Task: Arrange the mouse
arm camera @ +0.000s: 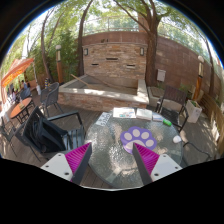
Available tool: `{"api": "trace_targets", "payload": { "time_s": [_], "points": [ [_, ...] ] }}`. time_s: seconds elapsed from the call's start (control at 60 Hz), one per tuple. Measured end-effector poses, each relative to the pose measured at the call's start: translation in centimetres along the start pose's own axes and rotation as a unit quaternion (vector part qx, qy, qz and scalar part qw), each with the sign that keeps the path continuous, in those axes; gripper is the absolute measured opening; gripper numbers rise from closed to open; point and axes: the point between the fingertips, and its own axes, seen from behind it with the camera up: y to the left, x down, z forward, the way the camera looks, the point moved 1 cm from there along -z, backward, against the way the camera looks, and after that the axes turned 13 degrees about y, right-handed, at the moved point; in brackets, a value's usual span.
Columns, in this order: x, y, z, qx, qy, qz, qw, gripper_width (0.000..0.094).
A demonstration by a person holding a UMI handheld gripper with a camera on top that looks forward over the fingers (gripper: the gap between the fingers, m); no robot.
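A: The glass table (100, 165) sat under the gripper (113, 160), its fingers apart and holding nothing.

B: And the mouse?

A: I couldn't make one out. Just ahead of the fingers lay a round pad with a paw print (137, 134).

B: The risk?

A: Probably closing on the wrong thing, or scraping the glass.
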Motion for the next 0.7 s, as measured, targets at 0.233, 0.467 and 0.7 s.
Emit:
{"api": "trace_targets", "payload": {
  "time_s": [0.233,0.467,0.7],
  "points": [
    [6.6,-8.4,5.3,0.016,0.044,0.035,0.998,0.0834],
    [13.2,-24.7,13.9,0.089,0.058,0.084,0.991,0.0837],
    [11.1,-41.3,23.5,0.147,0.010,0.123,0.981,0.0841]
  ]
}}
